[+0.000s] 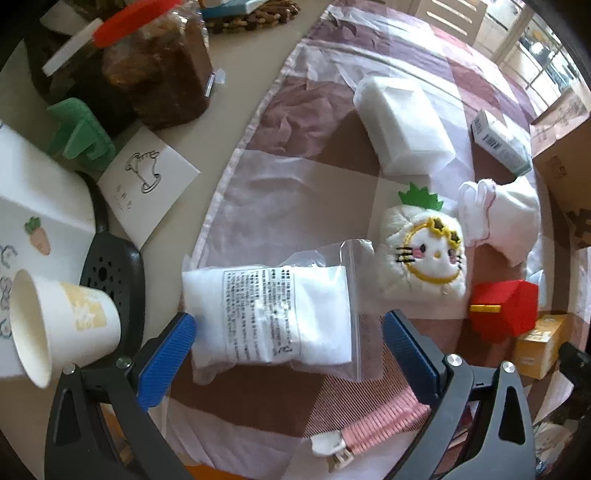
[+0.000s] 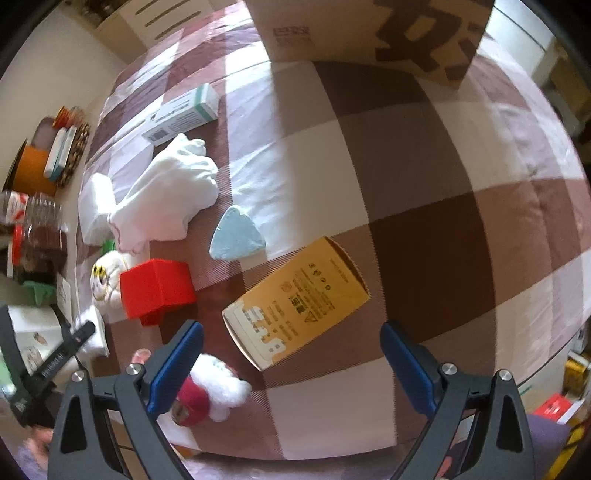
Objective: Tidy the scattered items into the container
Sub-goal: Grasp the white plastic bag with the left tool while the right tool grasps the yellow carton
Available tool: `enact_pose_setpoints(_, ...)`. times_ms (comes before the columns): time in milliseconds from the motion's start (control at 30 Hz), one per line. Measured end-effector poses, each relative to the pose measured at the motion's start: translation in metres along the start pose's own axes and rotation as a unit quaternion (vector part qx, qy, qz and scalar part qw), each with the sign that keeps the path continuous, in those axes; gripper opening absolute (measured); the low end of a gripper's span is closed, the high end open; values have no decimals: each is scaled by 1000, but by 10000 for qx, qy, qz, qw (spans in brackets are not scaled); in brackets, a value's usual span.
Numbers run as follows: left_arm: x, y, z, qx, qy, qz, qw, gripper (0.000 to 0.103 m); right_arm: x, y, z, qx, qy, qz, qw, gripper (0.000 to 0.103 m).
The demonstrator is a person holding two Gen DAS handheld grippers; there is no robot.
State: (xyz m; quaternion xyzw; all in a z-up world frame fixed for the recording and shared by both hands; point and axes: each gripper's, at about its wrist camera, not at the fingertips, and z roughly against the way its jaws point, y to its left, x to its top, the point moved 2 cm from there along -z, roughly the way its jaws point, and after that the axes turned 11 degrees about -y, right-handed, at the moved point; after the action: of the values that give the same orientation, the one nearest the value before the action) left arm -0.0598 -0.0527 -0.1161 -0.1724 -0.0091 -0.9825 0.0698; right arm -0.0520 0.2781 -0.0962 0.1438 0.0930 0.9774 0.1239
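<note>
My right claw [image 2: 291, 354] is wide open, hanging over the checkered cloth [image 2: 424, 184] with nothing in it, and the yellow box [image 2: 299, 302] lies flat right between my fingers, just ahead of them. Left of it there's a red box [image 2: 157, 290], a blue wedge [image 2: 236, 234] and a white garment [image 2: 170, 195]. The cardboard box [image 2: 369, 29] is way at the far edge.

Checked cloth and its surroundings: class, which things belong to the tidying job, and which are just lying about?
Job: zip bag of white filling, pineapple cat plush, red box, yellow carton, cardboard box.

Lying about: paper cup, red-lidded jar, green clip.
</note>
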Motion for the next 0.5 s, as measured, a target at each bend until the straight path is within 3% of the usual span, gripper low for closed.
enact_pose_setpoints(233, 2, -3, -13, 100, 23, -205, 9997, 102, 7, 1, -18, -16, 102, -445, 9990, 98)
enact_pose_setpoints(333, 1, -4, -16, 126, -12, -278, 9995, 102, 9, 4, -25, -29, 115, -498, 9987, 83)
enact_pose_setpoints(400, 1, -5, -17, 151, -31, -323, 9994, 102, 10, 4, -31, 12, 201, -541, 9983, 68)
enact_pose_setpoints(500, -1, -5, -19, 175, -53, -341, 9993, 102, 7, 1, -40, 110, 358, -678, 9970, 60)
